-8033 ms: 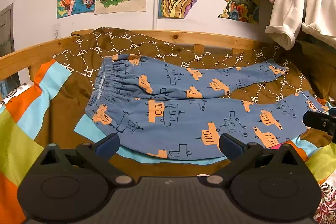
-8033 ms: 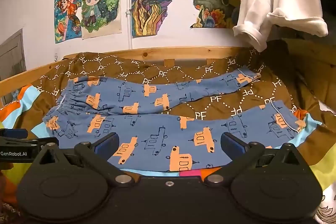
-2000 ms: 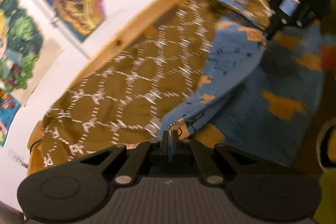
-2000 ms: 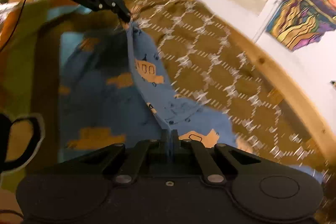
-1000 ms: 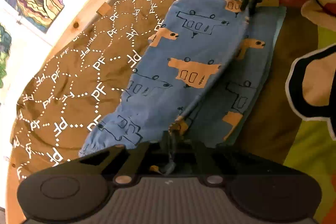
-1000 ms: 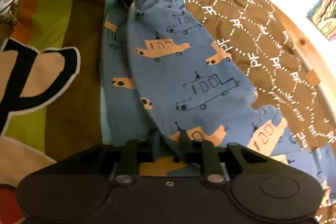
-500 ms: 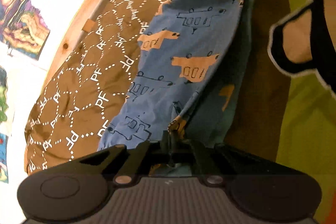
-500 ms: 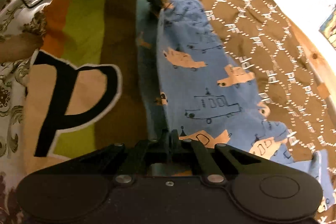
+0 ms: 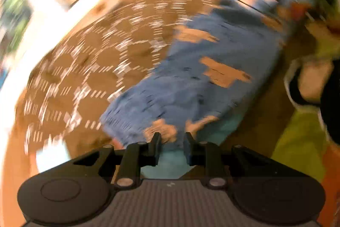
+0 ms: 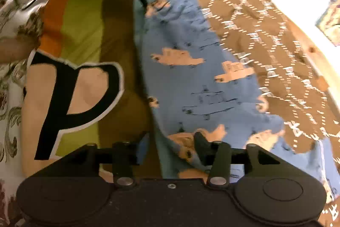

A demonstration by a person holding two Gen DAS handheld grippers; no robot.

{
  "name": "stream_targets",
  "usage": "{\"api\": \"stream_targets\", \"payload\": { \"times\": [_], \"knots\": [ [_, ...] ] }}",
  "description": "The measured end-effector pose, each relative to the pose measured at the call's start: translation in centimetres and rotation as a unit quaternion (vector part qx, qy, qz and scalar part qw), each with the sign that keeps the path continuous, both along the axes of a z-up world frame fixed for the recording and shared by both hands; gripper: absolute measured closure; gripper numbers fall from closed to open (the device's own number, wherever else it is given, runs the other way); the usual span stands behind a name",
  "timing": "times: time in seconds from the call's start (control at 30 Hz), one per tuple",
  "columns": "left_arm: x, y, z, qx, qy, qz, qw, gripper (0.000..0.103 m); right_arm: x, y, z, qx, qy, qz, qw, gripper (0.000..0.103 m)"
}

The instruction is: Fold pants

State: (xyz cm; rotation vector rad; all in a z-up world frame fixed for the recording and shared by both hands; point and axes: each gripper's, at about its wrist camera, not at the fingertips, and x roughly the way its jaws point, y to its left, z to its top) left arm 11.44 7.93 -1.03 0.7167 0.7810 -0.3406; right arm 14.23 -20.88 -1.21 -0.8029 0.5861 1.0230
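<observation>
Both claws just spread off the pants (image 10: 197, 82): left gripper (image 9: 171, 147) at one end of its length, right gripper (image 10: 172, 147) at the other, equally near.

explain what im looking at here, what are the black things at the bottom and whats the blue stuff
These are two views from cameras mounted on hand-held tools. A person holds one two-finger gripper in each hand, and each camera looks forward along its own fingers, so the black shape at the bottom of each picture is the tool itself. One picture is from the left gripper, the other from the right gripper. The left gripper also shows at the top of the right view.

The blue stuff is a pair of pants with orange vehicle prints, folded lengthwise on a brown patterned blanket on a bed. Beside it lies a striped cover with a big letter P.

Both grippers' jaws have just been opening. The cloth lies between them, but nothing is clamped now.
</observation>
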Motion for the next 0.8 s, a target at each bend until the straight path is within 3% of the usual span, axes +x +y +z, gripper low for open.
{"api": "stream_targets", "payload": {
  "times": [0.1,0.2,0.33,0.4,0.43,0.53,0.67,0.8],
  "knots": [
    [1.0,1.5,1.2,-0.062,-0.002,0.077,0.9951,0.076,0.5,-0.9,0.7,0.019,-0.003,-0.025,1.0,0.044],
    [2.5,2.6,1.9,-0.12,0.012,0.135,0.9835,0.076,1.2,-1.5,1.1,0.031,-0.001,-0.047,0.998,0.044],
    [4.6,3.2,1.9,-0.153,0.03,0.182,0.9708,0.076,1.5,-2.1,1.1,0.034,0.001,-0.067,0.997,0.044],
    [5.5,3.4,1.9,-0.164,0.05,0.203,0.9639,0.085,1.6,-2.3,1.2,0.036,0.003,-0.073,0.997,0.044],
    [5.8,3.6,1.9,-0.172,0.059,0.21,0.9608,0.095,1.5,-2.4,1.2,0.037,0.003,-0.077,0.996,0.044],
    [6.1,3.6,2.0,-0.168,0.053,0.227,0.9578,0.1,1.8,-2.7,1.2,0.04,0.011,-0.092,0.995,0.044],
    [5.9,2.4,3.2,-0.09,0.004,0.211,0.9734,0.1,2.2,-3.4,1.2,0.047,0.024,-0.123,0.991,0.044],
    [6.1,2.1,1.1,-0.021,0.002,0.221,0.9751,0.101,2.9,-4.1,0.8,0.051,0.042,-0.149,0.987,0.043]
  ]
}}
